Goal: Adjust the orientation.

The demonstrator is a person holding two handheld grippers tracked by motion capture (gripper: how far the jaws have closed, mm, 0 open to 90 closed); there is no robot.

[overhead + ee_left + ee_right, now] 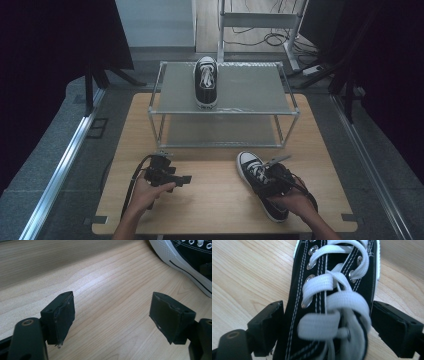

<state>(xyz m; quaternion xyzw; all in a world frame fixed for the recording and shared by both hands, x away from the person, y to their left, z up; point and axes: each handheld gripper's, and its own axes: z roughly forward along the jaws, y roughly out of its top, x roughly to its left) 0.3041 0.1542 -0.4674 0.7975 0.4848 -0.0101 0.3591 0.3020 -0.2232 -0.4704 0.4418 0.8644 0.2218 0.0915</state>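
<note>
Sneaker (332, 302) between open hand-held gripper (327, 322) jaws

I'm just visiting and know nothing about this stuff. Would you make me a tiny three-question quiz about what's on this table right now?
1. True or false: both sneakers sit on the metal rack.
2. Which gripper has its jaws on either side of a sneaker: A) left gripper, B) right gripper?
3. Fill in: the sneaker on the rack stands on the ___ shelf.

Key: 1. False; the sneaker on the table lies on the wooden table. 2. B. 3. Top.
</note>
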